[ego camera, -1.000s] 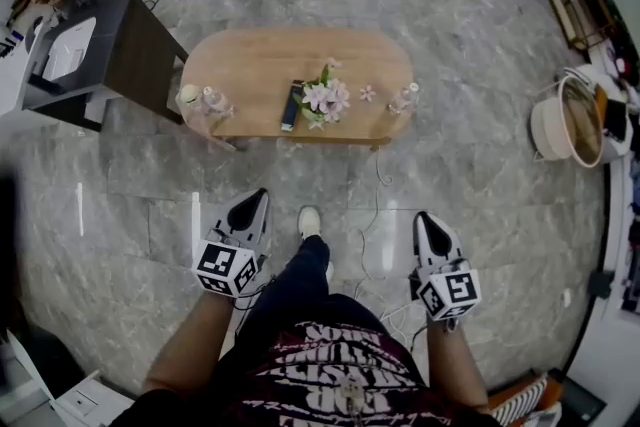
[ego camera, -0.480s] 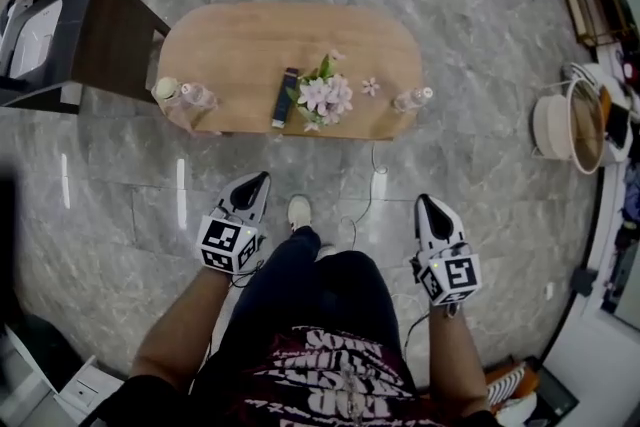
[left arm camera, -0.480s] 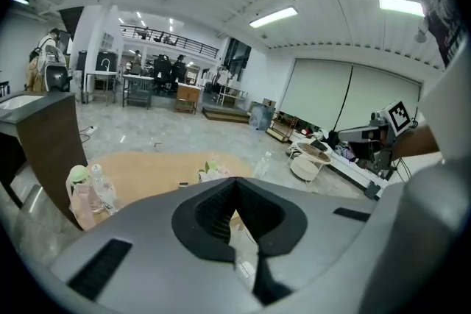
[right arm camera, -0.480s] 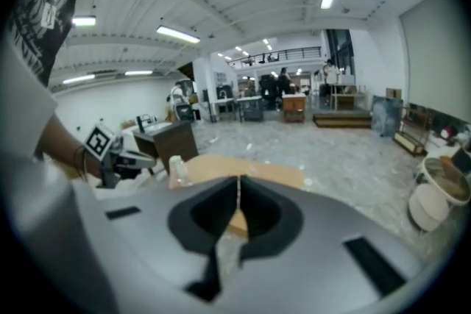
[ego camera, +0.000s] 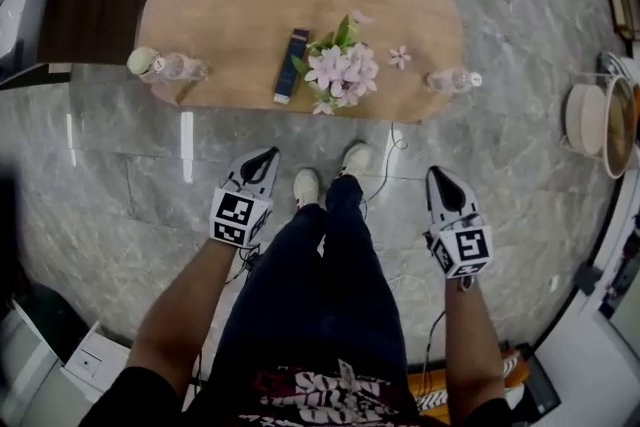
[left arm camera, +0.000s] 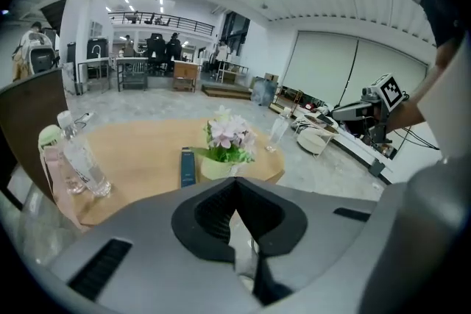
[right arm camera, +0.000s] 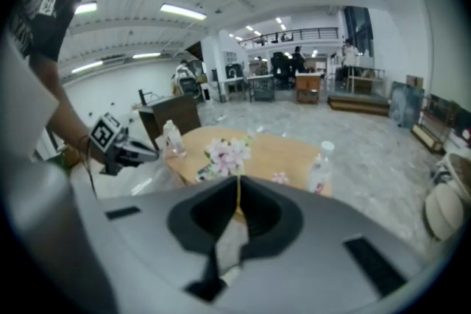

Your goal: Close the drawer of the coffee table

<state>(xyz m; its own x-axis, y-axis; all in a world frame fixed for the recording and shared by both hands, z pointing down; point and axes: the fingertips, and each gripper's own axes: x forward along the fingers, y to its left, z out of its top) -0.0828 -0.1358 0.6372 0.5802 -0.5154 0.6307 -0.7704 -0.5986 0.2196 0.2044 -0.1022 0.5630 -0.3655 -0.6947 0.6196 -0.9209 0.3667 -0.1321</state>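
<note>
Grey marble floor (ego camera: 520, 175) fills the scene. On its far side stands the oval wooden coffee table (ego camera: 230, 5), with a dark cabinet (ego camera: 90, 0) at its far left; the table's drawer cannot be made out. The person's legs (ego camera: 320, 265) stand near the table's near edge. The left gripper (ego camera: 266, 155) and right gripper (ego camera: 438, 174) hang either side of them, jaws pressed together and empty. On the table are pink flowers (ego camera: 343, 70), a slim dark box (ego camera: 291, 65), and bottles at left (ego camera: 170, 67) and right (ego camera: 450, 80).
</note>
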